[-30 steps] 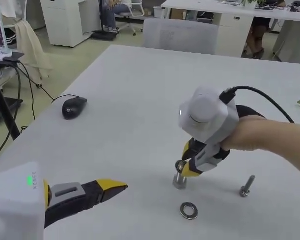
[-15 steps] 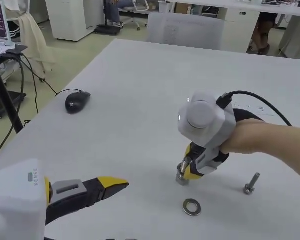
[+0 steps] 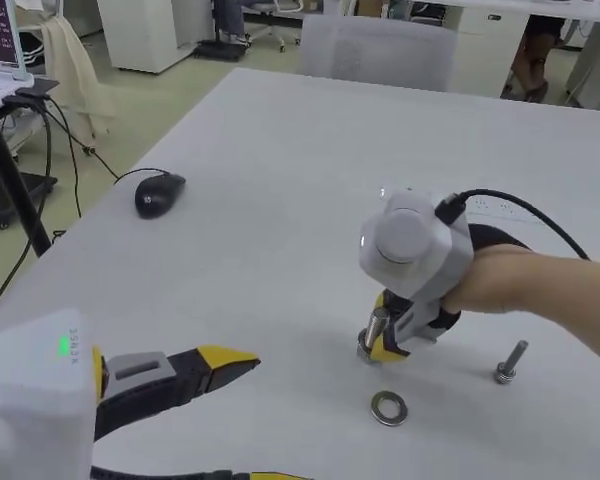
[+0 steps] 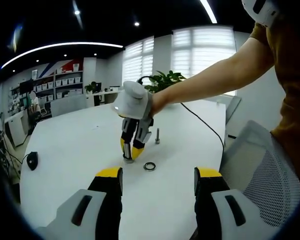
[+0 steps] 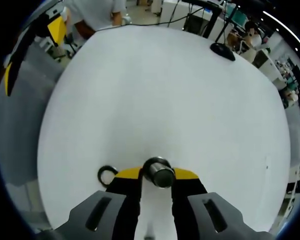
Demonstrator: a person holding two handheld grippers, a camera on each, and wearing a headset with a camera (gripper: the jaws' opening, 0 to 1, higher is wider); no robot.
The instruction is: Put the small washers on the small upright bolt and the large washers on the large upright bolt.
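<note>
The right gripper [image 3: 384,346] points down at the white desk [image 3: 280,200], its yellow-tipped black jaws either side of the large upright steel bolt [image 5: 159,171], which stands between the tips. The jaws sit narrow and close against the bolt's shaft. Whether they actually pinch it, or a washer on it, I cannot tell, as the tips hide its base. One loose flat steel washer [image 3: 388,407] lies on the desk just beside this bolt, on the near side and apart from both grippers. The small upright steel bolt [image 3: 508,362] stands to the right, well apart from the large one. The left gripper [image 4: 159,173] hangs low over the near edge of the desk with its jaws spread wide and nothing between them. A black computer mouse [image 3: 160,192] rests far off to the left.
</note>
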